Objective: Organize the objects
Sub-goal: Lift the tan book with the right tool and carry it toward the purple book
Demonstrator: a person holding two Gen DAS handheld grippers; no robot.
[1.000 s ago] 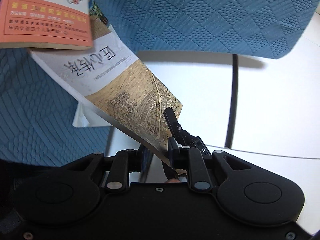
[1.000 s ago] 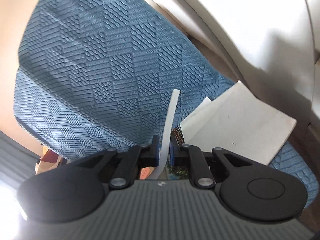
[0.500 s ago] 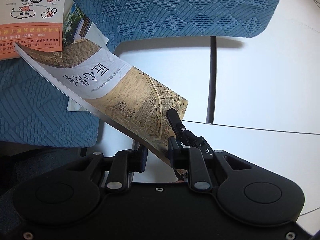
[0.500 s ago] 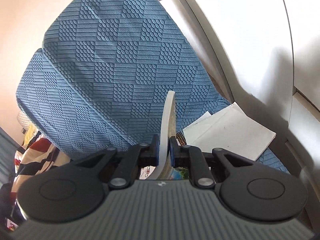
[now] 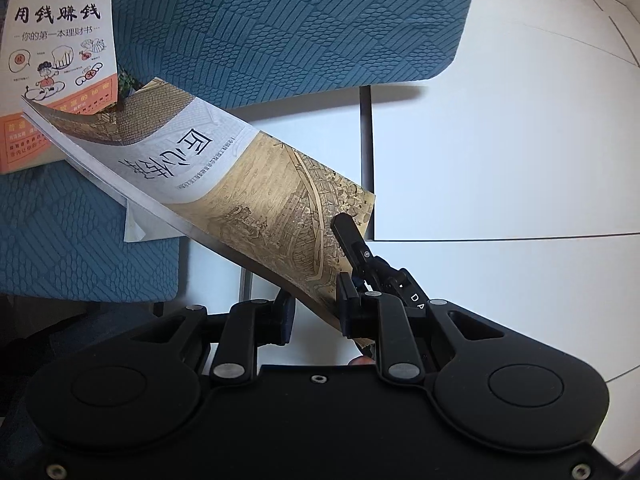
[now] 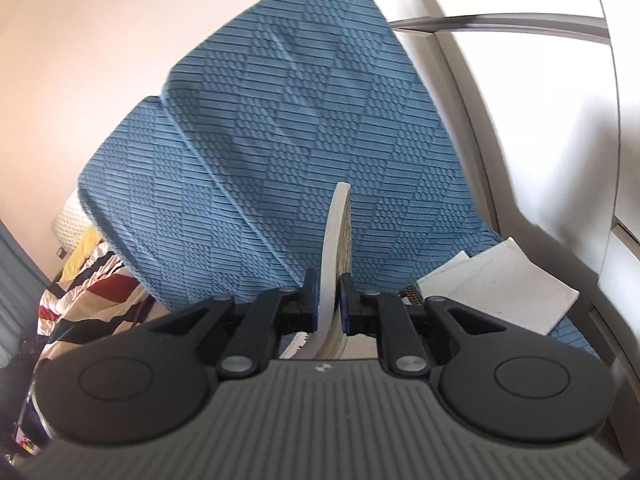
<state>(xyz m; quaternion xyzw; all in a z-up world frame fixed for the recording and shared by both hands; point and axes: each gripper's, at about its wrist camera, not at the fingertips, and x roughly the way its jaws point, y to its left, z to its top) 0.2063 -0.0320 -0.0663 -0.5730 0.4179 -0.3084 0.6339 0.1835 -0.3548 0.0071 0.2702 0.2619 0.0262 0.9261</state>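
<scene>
1. Book (image 5: 224, 184), brown and grey cover: it runs from the lower centre of the left wrist view up to the upper left, tilted, clear of the seat (image 5: 60, 248) beneath it. In the right wrist view it shows edge-on (image 6: 338, 240) at frame centre, bowed.
2. Left gripper (image 5: 314, 312): jaws narrow, clamped on the book's near corner at lower centre.
3. Right gripper (image 6: 329, 304): jaws narrow, clamped on the book's edge, blue pads pressing both faces. Its far finger (image 5: 352, 240) shows in the left wrist view, lying on the cover at centre right.
4. Step in hand, as judged: two-handed lift and carry of the book away from the seat. No destination is visible in either view.
5. Orange book (image 5: 60, 60): lies on the seat at upper left of the left wrist view, partly covered by the lifted book's far end.
6. White sheets (image 6: 500, 280): lie on the seat at centre right of the right wrist view. Another white sheet corner (image 5: 134, 228) shows under the lifted book.
7. Backrest (image 6: 300, 128): fills the centre of the right wrist view, behind the book's edge.
8. Next move, as judged: keep both grips matched so the bowed book does not twist or slip; clear the orange book before travelling sideways; choose a set-down place before releasing either grip.
</scene>
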